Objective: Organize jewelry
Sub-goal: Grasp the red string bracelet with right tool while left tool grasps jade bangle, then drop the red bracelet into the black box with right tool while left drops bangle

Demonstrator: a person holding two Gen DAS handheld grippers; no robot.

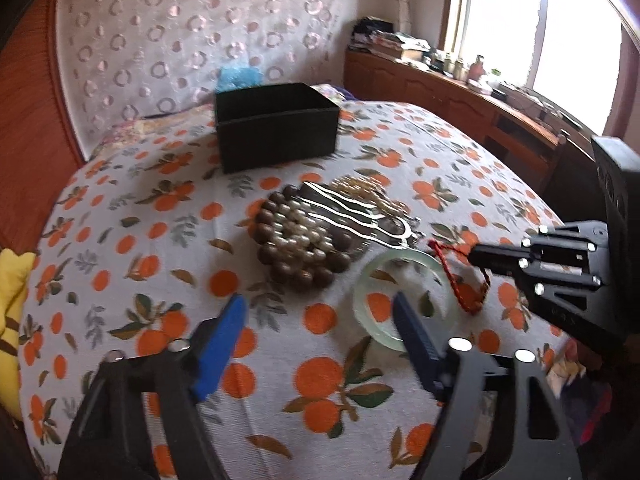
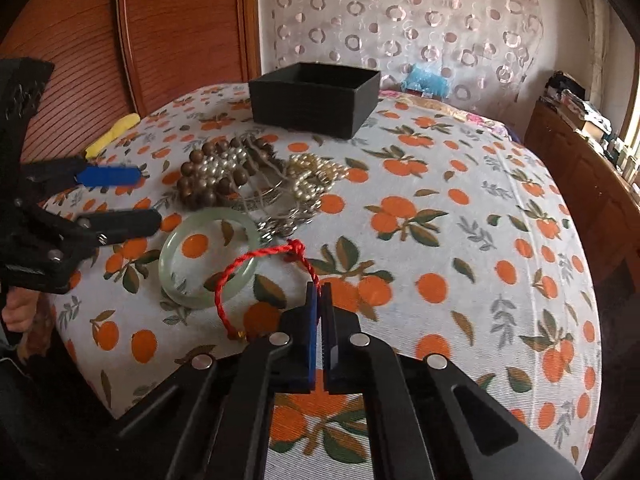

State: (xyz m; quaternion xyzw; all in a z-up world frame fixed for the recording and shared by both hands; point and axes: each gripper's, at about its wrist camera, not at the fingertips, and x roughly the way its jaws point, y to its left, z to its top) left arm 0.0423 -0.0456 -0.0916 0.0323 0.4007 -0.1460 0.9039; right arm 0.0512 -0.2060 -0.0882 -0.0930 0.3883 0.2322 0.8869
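Note:
A pile of jewelry lies mid-bed: brown bead bracelet (image 1: 280,240) (image 2: 200,184), pearls (image 1: 298,228) (image 2: 230,164), a silver wavy hairpin (image 1: 352,216), and a pale pearl strand (image 2: 314,178). A pale green jade bangle (image 1: 362,292) (image 2: 176,276) lies nearest. My right gripper (image 2: 319,288) (image 1: 474,258) is shut on a red cord bracelet (image 2: 256,258) (image 1: 452,276) that drapes over the bangle. My left gripper (image 1: 320,308) (image 2: 134,196) is open, hovering just before the bangle. An open black box (image 1: 276,128) (image 2: 316,96) stands behind the pile.
The bed has an orange-fruit print cover (image 1: 160,240) (image 2: 460,240). A wooden headboard (image 2: 140,32) and a curtain (image 1: 180,32) stand behind. A cluttered wooden cabinet (image 1: 460,88) runs along the right under a window. A yellow item (image 1: 12,304) lies at the left edge.

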